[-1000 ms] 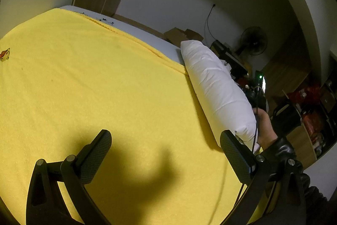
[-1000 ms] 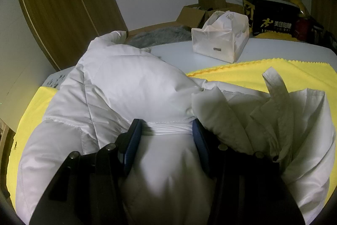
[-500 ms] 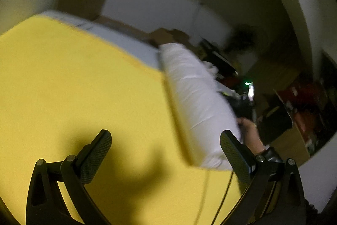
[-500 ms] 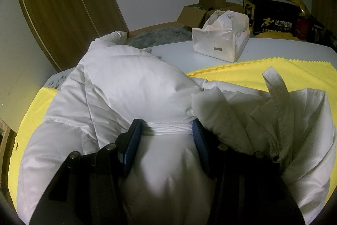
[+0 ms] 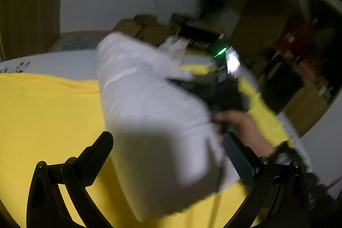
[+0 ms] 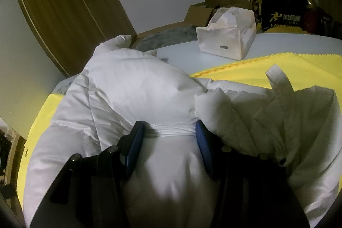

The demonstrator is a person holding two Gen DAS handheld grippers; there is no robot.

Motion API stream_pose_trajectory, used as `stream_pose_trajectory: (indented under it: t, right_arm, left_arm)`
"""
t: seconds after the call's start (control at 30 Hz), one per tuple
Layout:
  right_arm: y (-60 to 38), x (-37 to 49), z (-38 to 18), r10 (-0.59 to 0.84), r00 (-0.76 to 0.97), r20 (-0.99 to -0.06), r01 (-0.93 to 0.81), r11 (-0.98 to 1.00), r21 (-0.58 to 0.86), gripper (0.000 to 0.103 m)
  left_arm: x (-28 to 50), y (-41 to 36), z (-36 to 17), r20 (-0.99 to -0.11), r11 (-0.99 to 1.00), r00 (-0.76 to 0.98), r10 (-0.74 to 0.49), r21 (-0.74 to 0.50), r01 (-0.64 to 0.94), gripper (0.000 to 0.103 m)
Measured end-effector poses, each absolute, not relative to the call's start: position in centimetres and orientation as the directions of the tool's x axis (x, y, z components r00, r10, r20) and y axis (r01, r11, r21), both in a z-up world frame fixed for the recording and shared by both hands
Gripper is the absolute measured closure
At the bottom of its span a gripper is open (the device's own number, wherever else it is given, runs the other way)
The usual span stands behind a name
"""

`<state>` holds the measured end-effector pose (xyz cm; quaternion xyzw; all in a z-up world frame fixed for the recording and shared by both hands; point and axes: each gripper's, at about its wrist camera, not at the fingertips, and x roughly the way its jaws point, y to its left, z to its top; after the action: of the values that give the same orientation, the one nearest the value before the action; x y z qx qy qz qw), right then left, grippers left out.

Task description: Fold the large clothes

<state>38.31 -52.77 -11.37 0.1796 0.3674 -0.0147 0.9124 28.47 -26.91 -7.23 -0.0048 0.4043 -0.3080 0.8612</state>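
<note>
Black left gripper [image 5: 168,155]; right gripper [image 6: 168,134] has blue pads.

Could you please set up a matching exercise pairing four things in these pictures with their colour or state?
Things:
1. jacket
2. cloth
3. left hand-held gripper
4. right hand-held gripper

States:
A. yellow, spread flat
B. open, nothing gripped
C. white and puffy
D. shut on a fold of fabric

Pairs: 1-C, 2-A, 3-B, 4-D
</note>
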Motion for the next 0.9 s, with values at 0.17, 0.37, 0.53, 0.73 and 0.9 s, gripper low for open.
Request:
stream_pose_trajectory:
  t: [0.17, 0.37, 0.53, 0.73, 0.9]
  right_arm:
    - [-52.7, 38.3, -11.4, 0.117, 0.734, -0.669, 0.151, 0.932, 0.329, 0.052]
    - [-52.7, 38.4, -11.5, 0.125, 0.737, -0.665, 0.144, 0.931, 0.335, 0.052]
    - [-52.7, 38.3, -11.5, 0.126, 0.738, -0.663, 0.143, 0.931, 0.336, 0.052]
    - [-52.7, 38.3, -11.5, 0.125, 0.739, -0.662, 0.144, 0.931, 0.337, 0.052]
    - [-52.6, 38.3, -11.5, 0.114, 0.737, -0.667, 0.149, 0.934, 0.324, 0.052]
  left_arm:
    - [31.4, -25.4, -13.1, -0.748, 0.786, 0.287, -0.599, -0.481, 0.388, 0.000]
    - [29.2, -26.8, -13.5, -0.773, 0.830, 0.371, -0.514, -0.340, 0.442, 0.000]
    - [27.5, -27.9, -14.2, -0.790, 0.859, 0.411, -0.456, -0.270, 0.434, 0.000]
    - [28.0, -27.5, -16.0, -0.808, 0.866, 0.372, -0.456, -0.307, 0.395, 0.000]
    - [27.4, -27.1, -16.3, -0.796, 0.863, 0.390, -0.463, -0.307, 0.401, 0.000]
